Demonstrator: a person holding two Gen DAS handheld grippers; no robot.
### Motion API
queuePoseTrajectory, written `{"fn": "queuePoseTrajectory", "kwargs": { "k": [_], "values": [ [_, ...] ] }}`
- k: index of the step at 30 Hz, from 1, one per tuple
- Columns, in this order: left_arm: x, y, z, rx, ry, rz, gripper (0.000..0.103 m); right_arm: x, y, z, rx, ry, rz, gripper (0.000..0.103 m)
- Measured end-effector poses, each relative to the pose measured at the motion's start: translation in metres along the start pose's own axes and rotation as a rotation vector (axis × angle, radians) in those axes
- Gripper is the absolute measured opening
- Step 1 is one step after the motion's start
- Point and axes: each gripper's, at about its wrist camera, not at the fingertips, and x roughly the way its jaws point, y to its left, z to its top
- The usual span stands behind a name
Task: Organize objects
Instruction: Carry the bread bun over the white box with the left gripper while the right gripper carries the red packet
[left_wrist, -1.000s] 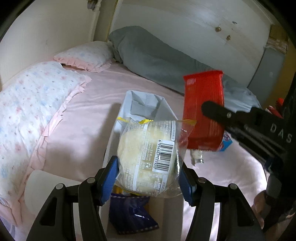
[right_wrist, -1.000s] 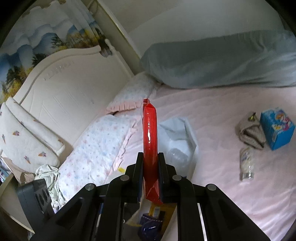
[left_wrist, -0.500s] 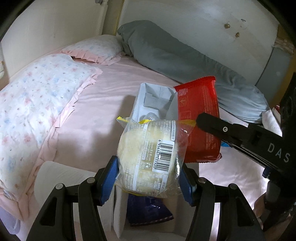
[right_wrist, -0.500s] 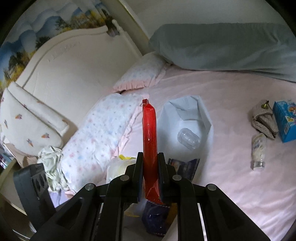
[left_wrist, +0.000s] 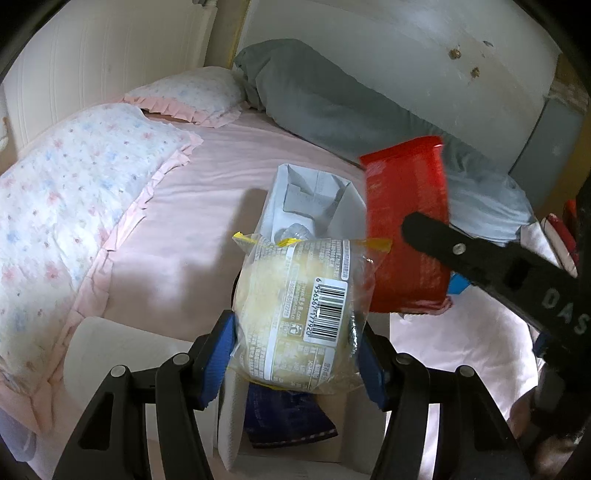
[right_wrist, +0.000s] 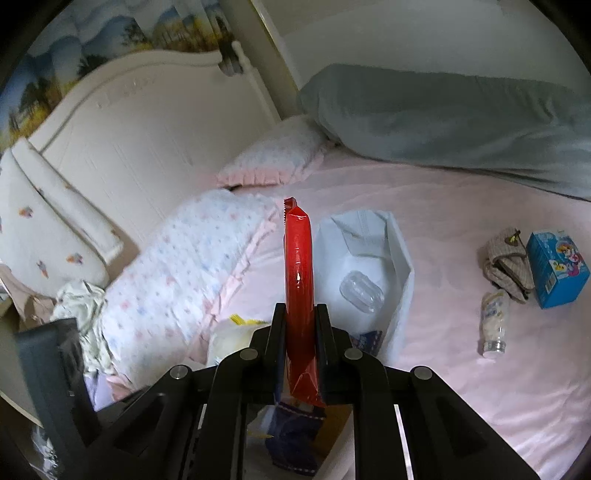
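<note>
My left gripper (left_wrist: 295, 350) is shut on a clear-wrapped bread bun (left_wrist: 295, 310) and holds it above the near end of a long white storage box (left_wrist: 347, 192) on the pink bed. My right gripper (right_wrist: 300, 343) is shut on a flat red snack packet (right_wrist: 297, 266), held upright; it also shows in the left wrist view (left_wrist: 406, 229) over the box's right side. The box (right_wrist: 400, 254) holds a clear plastic case (right_wrist: 360, 290) and a dark blue packet (left_wrist: 284, 417).
On the sheet to the right lie a small bottle (right_wrist: 493, 325), a folded beige cloth (right_wrist: 508, 262) and a blue carton (right_wrist: 556, 273). Floral pillows (left_wrist: 74, 184) lie at the left, a grey bolster (left_wrist: 332, 107) along the back wall. A white roll (left_wrist: 110, 354) sits near left.
Both grippers have pulled back and up slightly with their loads. More of the box, with the blue packet in it, shows below the bun. The red packet has shifted right of the bun.
</note>
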Motion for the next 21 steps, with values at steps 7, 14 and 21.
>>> {"fn": "queuePoseTrajectory", "kwargs": {
  "k": [7,14,21],
  "values": [
    [-0.003,0.015,0.006,-0.049,-0.004,-0.011,0.060,0.004,-0.010,0.000,0.090,0.049,0.092,0.014],
    [0.000,0.014,0.006,-0.051,0.000,-0.024,0.060,0.009,-0.009,-0.004,0.102,0.075,0.126,0.014],
    [0.002,0.008,0.005,-0.016,0.015,-0.042,0.060,0.010,-0.019,-0.004,0.165,0.088,0.118,0.014]
  ]
}}
